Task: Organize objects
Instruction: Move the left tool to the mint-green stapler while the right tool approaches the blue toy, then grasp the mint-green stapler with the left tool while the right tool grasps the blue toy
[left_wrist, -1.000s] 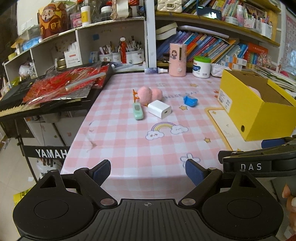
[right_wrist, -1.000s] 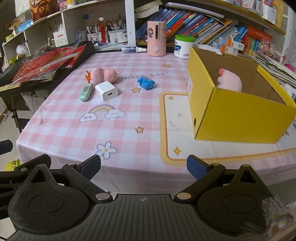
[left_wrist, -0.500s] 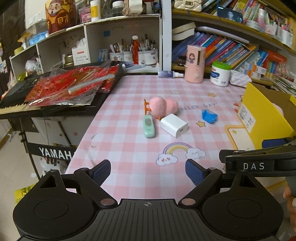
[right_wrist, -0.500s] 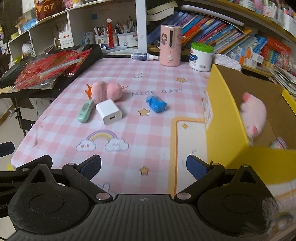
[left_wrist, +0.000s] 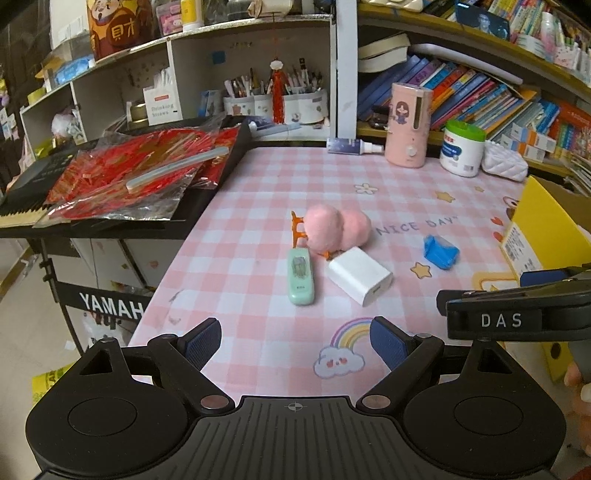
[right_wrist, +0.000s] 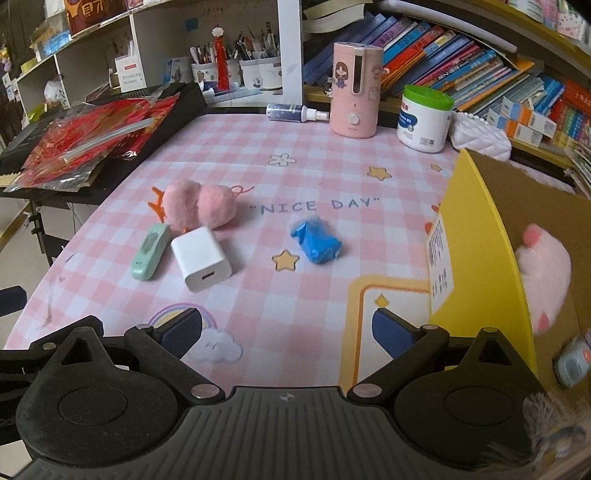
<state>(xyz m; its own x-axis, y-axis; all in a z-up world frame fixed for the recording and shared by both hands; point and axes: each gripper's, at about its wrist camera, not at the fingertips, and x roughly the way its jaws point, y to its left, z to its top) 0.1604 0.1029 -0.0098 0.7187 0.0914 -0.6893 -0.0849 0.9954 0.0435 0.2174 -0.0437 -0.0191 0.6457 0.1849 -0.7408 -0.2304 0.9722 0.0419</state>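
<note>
Approach is the step in hand: your left gripper (left_wrist: 295, 341) and right gripper (right_wrist: 286, 326) hover with fingers spread, empty. Next, reach the white square plastic charger (right_wrist: 201, 258) mid-desk, toward the yellow cardboard box (right_wrist: 476, 258).

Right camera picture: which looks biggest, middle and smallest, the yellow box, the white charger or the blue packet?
1. Yellow box, biggest by far, though it sits nearest the camera.
2. White charger.
3. Blue packet, only slightly smaller than the charger.
</note>
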